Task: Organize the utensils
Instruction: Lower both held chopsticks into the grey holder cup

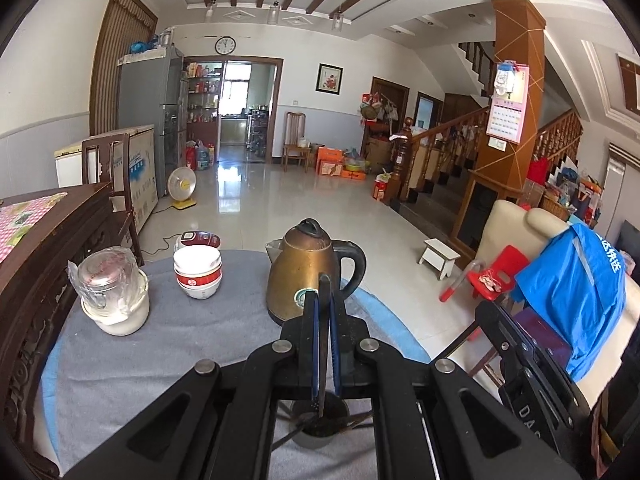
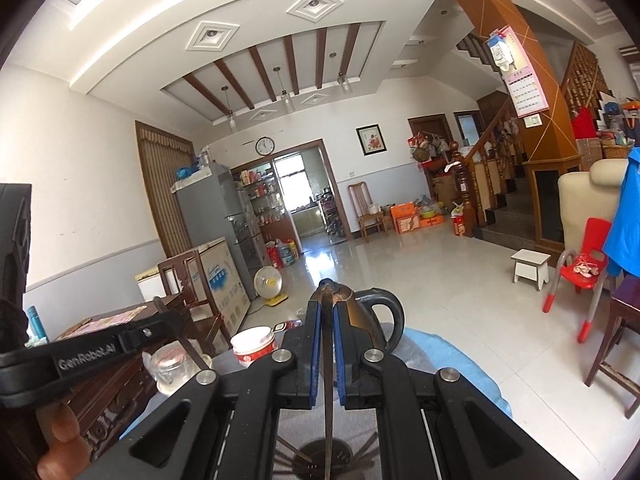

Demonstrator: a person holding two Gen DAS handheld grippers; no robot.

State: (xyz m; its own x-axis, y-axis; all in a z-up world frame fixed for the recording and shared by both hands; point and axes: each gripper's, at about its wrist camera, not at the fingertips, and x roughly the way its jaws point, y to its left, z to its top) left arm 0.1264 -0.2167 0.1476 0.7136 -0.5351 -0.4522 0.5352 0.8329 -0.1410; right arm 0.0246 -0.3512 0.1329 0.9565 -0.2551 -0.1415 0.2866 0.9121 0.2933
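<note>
My left gripper (image 1: pixel 324 300) is shut on a dark chopstick (image 1: pixel 322 364) that stands upright, its lower end in a round utensil holder (image 1: pixel 319 426) on the grey cloth below the jaws. My right gripper (image 2: pixel 327 308) is shut on a brown chopstick (image 2: pixel 328 396), also upright, with its lower end over a perforated holder (image 2: pixel 326 458) where several chopsticks fan out. The right gripper's body shows at the right edge of the left wrist view (image 1: pixel 520 356); the left gripper's body shows at the left of the right wrist view (image 2: pixel 88 354).
A brass kettle (image 1: pixel 308 268) stands just beyond the grippers. Stacked red-and-white bowls (image 1: pixel 198 270) and a wrapped glass jar on a white pot (image 1: pixel 114 292) sit at the left. A dark carved wooden table (image 1: pixel 36 280) borders the left; a red child's chair (image 1: pixel 490 274) is right.
</note>
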